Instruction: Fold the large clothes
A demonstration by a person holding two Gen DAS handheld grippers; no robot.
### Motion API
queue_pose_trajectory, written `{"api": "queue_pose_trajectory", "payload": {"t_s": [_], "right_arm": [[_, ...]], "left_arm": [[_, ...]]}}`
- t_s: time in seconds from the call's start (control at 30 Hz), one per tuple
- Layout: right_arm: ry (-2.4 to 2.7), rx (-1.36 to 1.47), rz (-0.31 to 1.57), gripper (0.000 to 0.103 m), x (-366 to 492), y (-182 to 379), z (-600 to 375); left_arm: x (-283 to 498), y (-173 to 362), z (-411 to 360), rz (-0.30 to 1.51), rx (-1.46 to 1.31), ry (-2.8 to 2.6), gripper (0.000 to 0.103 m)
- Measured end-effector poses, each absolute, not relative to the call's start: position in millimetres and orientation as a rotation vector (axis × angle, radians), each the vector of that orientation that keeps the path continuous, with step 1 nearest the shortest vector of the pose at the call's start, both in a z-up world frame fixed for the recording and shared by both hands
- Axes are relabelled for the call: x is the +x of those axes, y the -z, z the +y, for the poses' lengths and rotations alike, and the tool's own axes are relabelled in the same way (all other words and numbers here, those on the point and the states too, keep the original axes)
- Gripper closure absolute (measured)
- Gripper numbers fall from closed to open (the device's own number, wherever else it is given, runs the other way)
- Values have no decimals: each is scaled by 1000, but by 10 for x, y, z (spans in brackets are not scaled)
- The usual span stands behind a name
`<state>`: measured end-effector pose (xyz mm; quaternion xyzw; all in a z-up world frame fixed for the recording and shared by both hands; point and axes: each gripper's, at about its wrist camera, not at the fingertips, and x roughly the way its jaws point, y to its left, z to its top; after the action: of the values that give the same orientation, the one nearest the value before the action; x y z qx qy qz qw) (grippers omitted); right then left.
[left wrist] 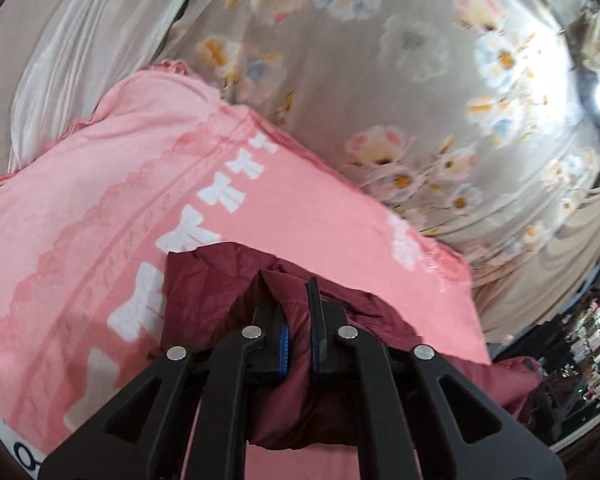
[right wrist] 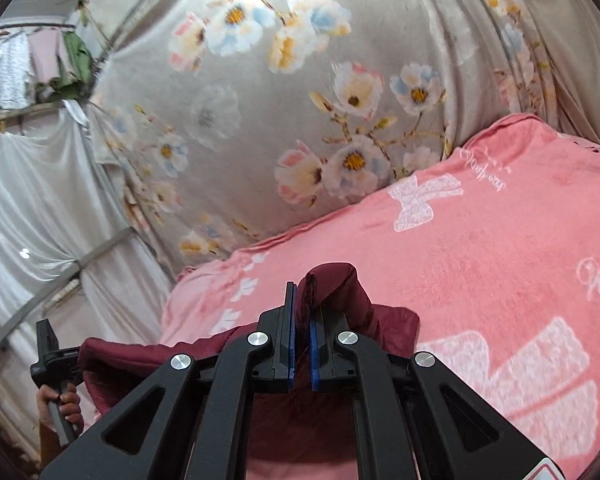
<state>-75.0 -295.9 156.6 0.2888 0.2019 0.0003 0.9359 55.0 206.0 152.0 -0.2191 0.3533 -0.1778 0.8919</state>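
Cloth of the dark red garment (left wrist: 220,280) is pinched in the left tool (left wrist: 296,292), low in the middle of that view, and more of it in the right tool (right wrist: 302,300). It is held above the pink blanket (right wrist: 480,240). Soft, light and likely slippery, it is best gripped at its edges.

A home bedroom: a pink blanket (right wrist: 480,248) spread on a bed, floral curtain (right wrist: 280,100) behind, laundry (right wrist: 40,64) hanging.
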Motion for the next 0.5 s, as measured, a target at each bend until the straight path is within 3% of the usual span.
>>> {"api": "queue_pose_trajectory", "payload": {"t_s": [0.2,0.5], "right_arm": [[59,583,562,99,296,-1112,-3138],[134,605,717,99,972,-372,-3247]], "left_arm": [[1413,-1065,1883,824,-396,235,97],[2080,-267,1707,991,-335,135,96]]}}
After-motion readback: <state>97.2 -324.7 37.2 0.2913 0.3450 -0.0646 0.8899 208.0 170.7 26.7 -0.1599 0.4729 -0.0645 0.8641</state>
